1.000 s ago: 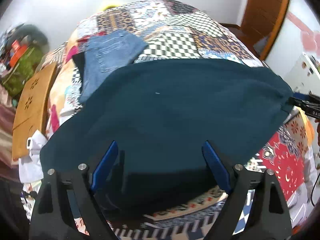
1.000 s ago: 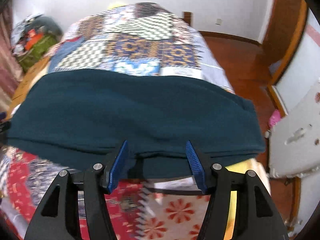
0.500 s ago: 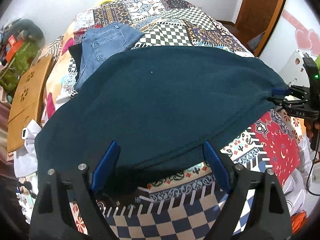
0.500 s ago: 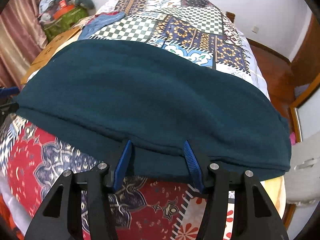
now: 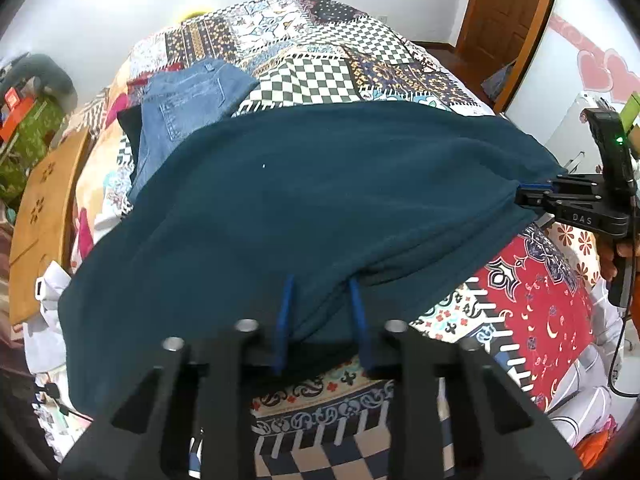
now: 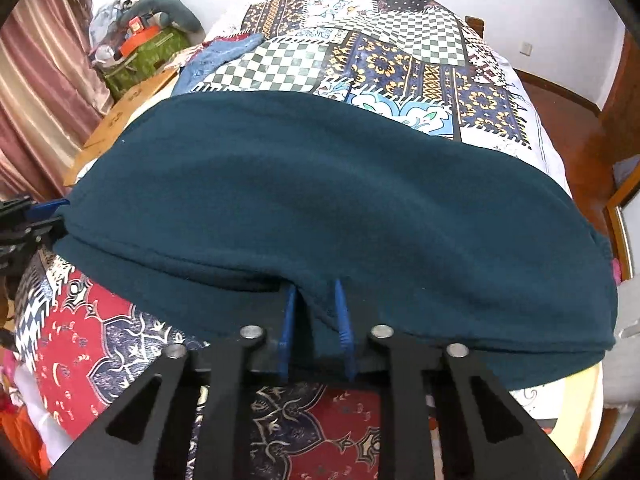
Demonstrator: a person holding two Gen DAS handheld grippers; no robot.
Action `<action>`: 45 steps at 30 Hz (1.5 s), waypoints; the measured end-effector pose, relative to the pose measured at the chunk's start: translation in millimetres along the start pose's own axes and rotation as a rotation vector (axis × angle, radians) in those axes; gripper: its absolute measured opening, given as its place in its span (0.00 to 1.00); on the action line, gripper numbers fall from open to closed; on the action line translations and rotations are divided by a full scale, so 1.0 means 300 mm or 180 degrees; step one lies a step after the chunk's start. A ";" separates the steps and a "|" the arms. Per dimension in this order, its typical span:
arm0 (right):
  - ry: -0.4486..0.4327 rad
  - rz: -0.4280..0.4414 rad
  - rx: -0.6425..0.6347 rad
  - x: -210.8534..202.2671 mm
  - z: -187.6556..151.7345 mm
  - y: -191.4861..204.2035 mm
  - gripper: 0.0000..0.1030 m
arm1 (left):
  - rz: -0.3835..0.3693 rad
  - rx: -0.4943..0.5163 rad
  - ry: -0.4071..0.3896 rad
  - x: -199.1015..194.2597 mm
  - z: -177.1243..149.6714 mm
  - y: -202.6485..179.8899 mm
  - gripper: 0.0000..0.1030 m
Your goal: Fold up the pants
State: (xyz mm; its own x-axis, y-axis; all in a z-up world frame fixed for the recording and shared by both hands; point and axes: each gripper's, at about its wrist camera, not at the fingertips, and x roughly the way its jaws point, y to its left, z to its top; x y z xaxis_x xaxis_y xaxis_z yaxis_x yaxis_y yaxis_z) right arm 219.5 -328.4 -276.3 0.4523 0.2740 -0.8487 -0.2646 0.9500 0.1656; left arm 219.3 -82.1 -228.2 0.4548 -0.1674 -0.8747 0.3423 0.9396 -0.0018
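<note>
Your left gripper (image 5: pixel 320 292) has just been closing, and its blue pads now pinch a fold of the dark teal pants (image 5: pixel 320 208) along their near hem, the cloth bunched between the two fingers. Your right gripper (image 6: pixel 314 300) has likewise just been closing and is clamped on the same near edge further along; fabric puckers up between its pads (in the left wrist view you can see it at the right-hand end of the garment, black body with a green light, with fingers of your hand behind its handle). From the right wrist view the left gripper appears only as a dark shape at the pants' left end.

The pants lie spread crosswise over the near half of the bed (image 5: pixel 320 76), their long edges running from the left side towards the right side, the near edge lifted slightly where both tools hold it. A patchwork quilt (image 6: pixel 400 40) covers the bed beneath. A pair of blue jeans (image 5: pixel 188 100) lies by the bed's far left corner, its near end tucked under the teal cloth. Beyond the left edge stands a wooden board (image 5: pixel 44 200), and behind it a green bag (image 6: pixel 140 56)
</note>
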 end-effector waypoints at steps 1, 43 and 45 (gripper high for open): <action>-0.0022 0.0013 0.0007 -0.014 -0.002 0.001 0.10 | 0.0010 -0.0001 -0.0014 -0.006 0.001 -0.002 0.17; -0.0292 -0.0484 0.1198 -0.153 -0.163 -0.233 0.53 | 0.0227 -0.0541 0.0104 0.081 0.044 0.137 0.76; -0.0396 -0.0519 0.1448 -0.186 -0.186 -0.290 0.54 | 0.0198 -0.0555 0.0125 0.093 0.058 0.130 0.76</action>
State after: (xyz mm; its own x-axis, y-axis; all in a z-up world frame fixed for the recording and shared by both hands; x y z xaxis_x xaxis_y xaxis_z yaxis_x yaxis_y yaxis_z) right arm 169.7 -434.8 -271.4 0.5624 0.1060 -0.8201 0.2038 0.9434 0.2617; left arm 259.7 -55.3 -244.2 0.4370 -0.0987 -0.8940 0.1652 0.9859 -0.0281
